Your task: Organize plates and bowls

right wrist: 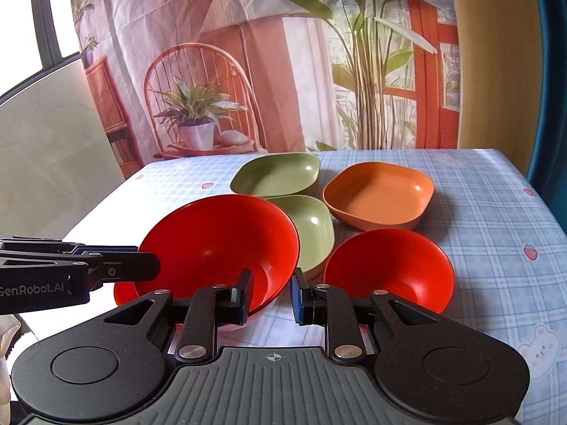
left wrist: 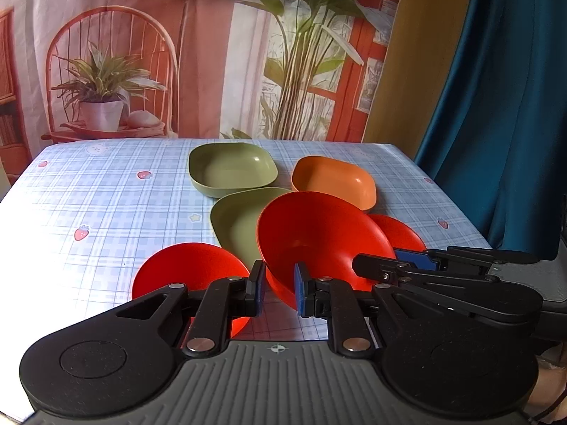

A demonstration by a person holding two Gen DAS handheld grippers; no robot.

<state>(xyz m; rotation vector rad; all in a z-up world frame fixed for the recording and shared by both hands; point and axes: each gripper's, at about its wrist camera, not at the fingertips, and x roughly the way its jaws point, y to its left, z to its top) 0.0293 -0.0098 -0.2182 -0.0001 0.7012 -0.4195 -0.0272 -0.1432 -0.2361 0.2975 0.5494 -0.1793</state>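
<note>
We see the big red bowl [right wrist: 219, 237] near the front of the checked tablecloth [left wrist: 88, 194], tilted with its open side toward the cameras, and both grippers are at its rim. The left gripper [left wrist: 279, 290] is held part open, one finger outside the bowl's near left wall and the other in front of its inside; the gap is much wider than the wall, and we cannot tell whether either pad touches it. The right gripper [right wrist: 272, 297] is just as far apart, straddling the bowl's near right edge, with contact equally hard to judge. Seen side-on in the other camera, each gripper overlaps the rim and hides part of it. We cannot tell whether the bowl rests on the cloth or is lifted, since its underside is hidden behind the fingers. A second red bowl [left wrist: 191, 269] lies to its left, mostly covered in the right wrist view, where only a sliver shows. A third red bowl [right wrist: 389, 269] sits to the right, largely blocked in the left wrist view. Behind the big bowl the near green plate [right wrist: 313, 230] is partly covered, with the far green plate [left wrist: 232, 170] and the orange plate [right wrist: 379, 194] in full sight beyond it. A printed backdrop [left wrist: 177, 53] hangs behind the table.
</note>
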